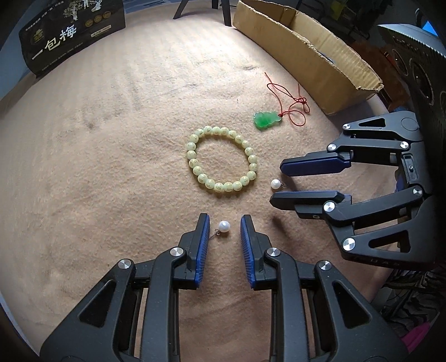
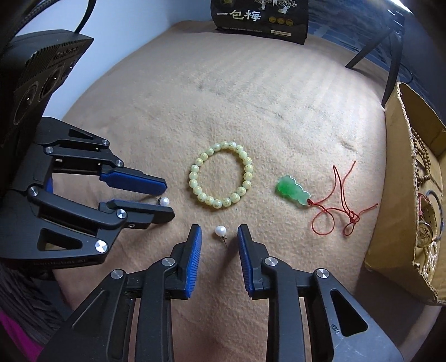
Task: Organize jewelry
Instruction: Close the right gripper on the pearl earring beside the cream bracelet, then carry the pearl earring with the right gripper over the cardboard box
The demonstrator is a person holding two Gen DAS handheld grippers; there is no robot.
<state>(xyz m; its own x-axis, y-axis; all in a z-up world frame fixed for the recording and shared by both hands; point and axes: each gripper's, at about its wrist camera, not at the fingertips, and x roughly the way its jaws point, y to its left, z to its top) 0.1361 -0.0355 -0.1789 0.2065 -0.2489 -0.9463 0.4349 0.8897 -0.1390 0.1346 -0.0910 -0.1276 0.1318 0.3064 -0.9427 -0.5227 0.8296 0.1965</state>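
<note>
Two pearl stud earrings lie on the tan cloth. One pearl (image 1: 223,226) sits between the open fingers of my left gripper (image 1: 224,222), untouched; it also shows in the right wrist view (image 2: 164,201). The other pearl (image 2: 220,230) sits between the open fingers of my right gripper (image 2: 219,232); it also shows in the left wrist view (image 1: 275,183), where the right gripper (image 1: 276,184) reaches in from the right. A pale green bead bracelet (image 1: 223,161) (image 2: 221,175) lies just beyond both. A green jade pendant (image 1: 266,119) (image 2: 292,190) on red cord lies further right.
An open cardboard box (image 2: 390,195) (image 1: 306,50) at the right holds wooden beads and other jewelry. A black printed package (image 1: 69,33) (image 2: 262,16) stands at the far edge of the cloth. Dark chair legs (image 2: 390,50) stand behind.
</note>
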